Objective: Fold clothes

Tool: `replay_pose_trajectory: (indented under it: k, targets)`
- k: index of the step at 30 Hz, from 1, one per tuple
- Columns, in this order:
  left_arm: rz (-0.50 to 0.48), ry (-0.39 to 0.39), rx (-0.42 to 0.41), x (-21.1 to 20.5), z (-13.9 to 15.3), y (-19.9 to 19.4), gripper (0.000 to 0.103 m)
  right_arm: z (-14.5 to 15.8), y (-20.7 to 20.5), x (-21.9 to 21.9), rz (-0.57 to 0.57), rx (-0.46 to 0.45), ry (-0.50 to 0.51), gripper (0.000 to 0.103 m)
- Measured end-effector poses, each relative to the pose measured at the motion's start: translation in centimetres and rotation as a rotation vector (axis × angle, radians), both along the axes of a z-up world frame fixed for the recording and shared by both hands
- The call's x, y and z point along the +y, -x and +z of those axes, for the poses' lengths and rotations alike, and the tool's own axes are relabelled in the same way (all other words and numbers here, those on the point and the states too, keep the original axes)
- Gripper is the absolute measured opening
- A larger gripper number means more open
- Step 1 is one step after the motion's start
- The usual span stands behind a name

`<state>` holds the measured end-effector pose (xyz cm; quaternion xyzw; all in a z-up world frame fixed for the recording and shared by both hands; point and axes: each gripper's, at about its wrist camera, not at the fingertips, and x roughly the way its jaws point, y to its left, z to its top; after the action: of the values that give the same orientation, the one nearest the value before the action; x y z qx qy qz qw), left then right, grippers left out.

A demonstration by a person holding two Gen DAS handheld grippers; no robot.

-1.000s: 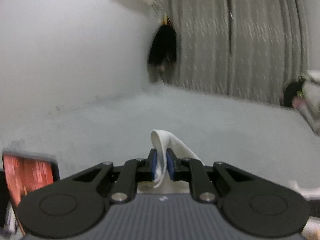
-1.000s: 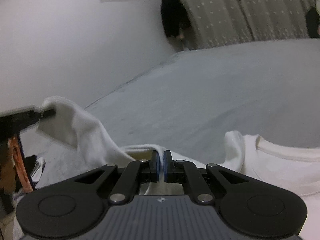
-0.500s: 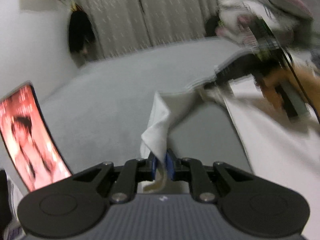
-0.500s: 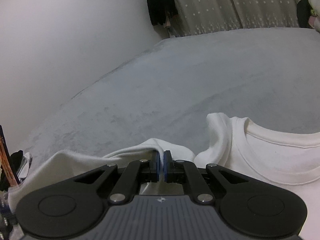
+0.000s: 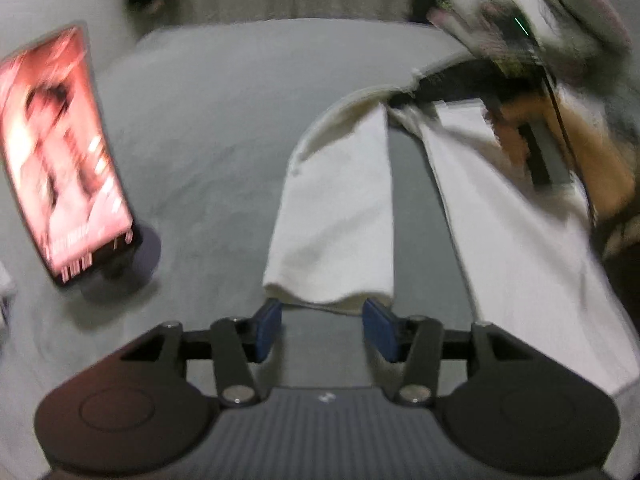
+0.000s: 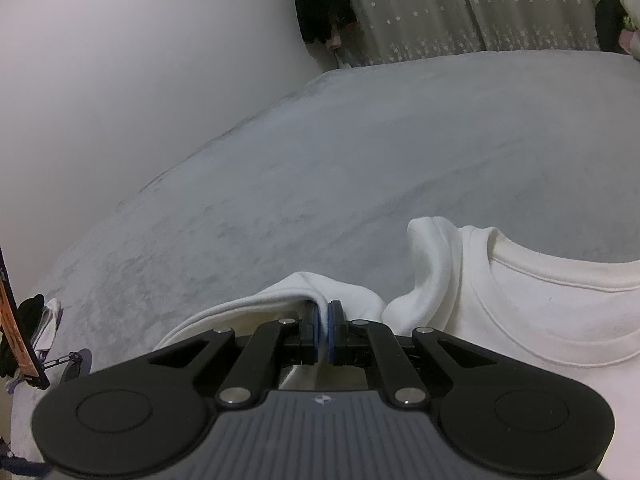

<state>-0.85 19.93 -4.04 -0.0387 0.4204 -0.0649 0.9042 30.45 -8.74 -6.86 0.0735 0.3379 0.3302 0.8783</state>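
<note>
Grey bed cover (image 5: 208, 128) carries everything: phone on a stand (image 5: 60, 152) at left, then the white sweatshirt's sleeve (image 5: 336, 216) lying flat, cuff just ahead of the left tongs (image 5: 322, 332), whose jaws are opening with no cloth between them. Sleeve's long axis runs from cuff away toward the shoulder; the right tongs (image 6: 323, 334) are pressed together, pinching shoulder fabric beside the white sweatshirt (image 6: 520, 320) collar. Looks early: sleeve laid out, body unfolded, all main folds left.

Bedroom: grey bed (image 6: 400, 152), starred curtains (image 6: 460, 4)
</note>
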Motion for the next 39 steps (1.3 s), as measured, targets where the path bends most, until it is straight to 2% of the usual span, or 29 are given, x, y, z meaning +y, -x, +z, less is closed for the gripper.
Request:
replay_pose_trajectory:
  k: [4, 6, 8, 9, 12, 13, 15, 18, 22, 25, 27, 32, 36, 39]
  targets:
    - [0.129, 0.204, 0.030, 2.4, -0.5, -1.5, 0.048, 0.1, -0.4, 0.2, 0.003, -0.002, 0.004, 0.005]
    - [0.179, 0.242, 0.049, 2.8, -1.0, -2.5, 0.047, 0.1, -0.4, 0.2, 0.005, 0.000, 0.003, 0.005]
    - [0.203, 0.224, 0.060, 2.5, -1.5, -3.4, 0.045, 0.0, -0.4, 0.1, 0.006, 0.001, 0.002, 0.005]
    - [0.203, 0.191, 0.058, 2.0, -1.6, -3.8, 0.040, 0.0, -0.4, 0.1, 0.006, 0.001, 0.001, 0.005]
    - [0.188, 0.074, 0.051, 0.5, -1.6, -4.8, 0.016, 0.0, -0.3, 0.0, 0.007, 0.004, -0.002, 0.005]
    - [0.184, 0.041, 0.045, 0.1, -1.5, -5.3, 0.013, 0.0, -0.3, 0.0, 0.007, 0.005, -0.004, 0.005]
    - [0.186, -0.046, 0.022, -0.8, -1.0, -6.4, 0.012, 0.0, -0.2, 0.0, 0.008, 0.004, -0.013, 0.005]
    - [0.214, -0.278, -0.069, -2.1, 0.0, -8.3, 0.012, 0.0, -0.1, -0.3, 0.011, 0.004, -0.046, 0.005]
    - [0.244, -0.567, -0.236, -4.1, 1.1, -11.7, 0.012, 0.0, 0.0, -0.6, 0.011, 0.010, -0.063, 0.005]
    - [0.286, -0.697, -0.329, -4.9, 1.4, -15.0, 0.012, -0.1, 0.1, -0.7, 0.012, 0.015, -0.073, 0.005]
    - [0.354, -0.735, -0.365, -4.8, 1.5, -17.2, 0.012, 0.0, 0.0, -1.0, 0.012, 0.021, -0.093, 0.005]
    - [0.585, -0.711, -0.368, -2.5, 0.7, -21.7, 0.012, 0.2, -0.5, -2.9, -0.015, 0.051, -0.207, 0.005]
    - [0.721, -0.636, -0.344, 0.3, -1.0, -24.9, 0.012, 0.3, -0.6, -4.1, -0.003, 0.073, -0.292, 0.005]
    - [0.786, -0.569, -0.346, 2.0, -1.8, -26.7, 0.012, 0.2, -0.5, -3.9, 0.054, 0.088, -0.309, 0.005]
